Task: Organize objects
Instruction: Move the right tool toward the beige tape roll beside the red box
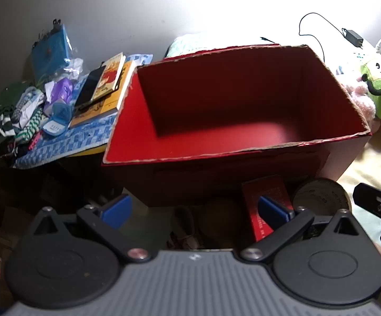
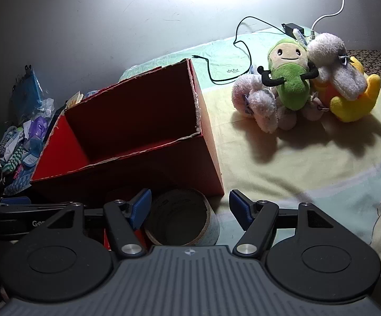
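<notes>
Tape roll [image 2: 182, 217] between right gripper's [image 2: 189, 206] spread fingers, seemingly untouched; left gripper [image 1: 194, 209] agape.

Red box [image 1: 243, 121] near wall hides the shadowed stuff at its 6 o'clock: small red carton [image 1: 266, 210] half behind a left-gripper finger [image 1: 272, 208], tape roll [image 2: 182, 218] base cut by gripper body, dark round lump [image 1: 216, 218] unidentifiable, carton print too blurred to read.

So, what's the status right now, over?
Left gripper open, right gripper open, both empty. Red box empty. Tape roll between right fingers, ungripped. Nothing blocking.
</notes>
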Available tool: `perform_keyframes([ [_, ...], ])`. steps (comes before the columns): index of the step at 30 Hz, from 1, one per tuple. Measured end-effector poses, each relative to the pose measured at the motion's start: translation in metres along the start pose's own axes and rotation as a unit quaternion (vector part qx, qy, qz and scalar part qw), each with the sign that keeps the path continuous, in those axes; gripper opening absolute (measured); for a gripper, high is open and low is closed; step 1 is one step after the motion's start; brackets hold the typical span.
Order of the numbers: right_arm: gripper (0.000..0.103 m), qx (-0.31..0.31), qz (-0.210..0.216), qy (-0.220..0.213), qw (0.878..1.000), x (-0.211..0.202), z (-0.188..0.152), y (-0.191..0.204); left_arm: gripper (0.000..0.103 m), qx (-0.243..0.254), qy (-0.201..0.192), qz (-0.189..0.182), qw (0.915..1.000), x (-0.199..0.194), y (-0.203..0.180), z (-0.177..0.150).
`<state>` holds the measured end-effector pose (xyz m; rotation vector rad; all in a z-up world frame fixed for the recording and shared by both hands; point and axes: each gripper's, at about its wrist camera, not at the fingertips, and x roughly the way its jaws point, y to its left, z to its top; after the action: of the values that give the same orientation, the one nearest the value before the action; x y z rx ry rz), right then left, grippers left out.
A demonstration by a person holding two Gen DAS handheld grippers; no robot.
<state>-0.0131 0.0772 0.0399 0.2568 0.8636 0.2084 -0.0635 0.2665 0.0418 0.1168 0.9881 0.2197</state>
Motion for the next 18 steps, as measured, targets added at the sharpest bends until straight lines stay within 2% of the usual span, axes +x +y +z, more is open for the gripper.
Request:
perform_keyframes([
  [5,0.068,-0.001,0.015,-0.004,1.0,0.003,0.005,0.001,0.1,-0.003,0.02,-0.014,0.9997,0.004,0.003,0.001],
  [18,0.068,0.011,0.027,0.011,0.999,0.008,0.0,-0.012,0.098,0.007,0.035,-0.001,0.9994,0.01,-0.005,-0.002],
])
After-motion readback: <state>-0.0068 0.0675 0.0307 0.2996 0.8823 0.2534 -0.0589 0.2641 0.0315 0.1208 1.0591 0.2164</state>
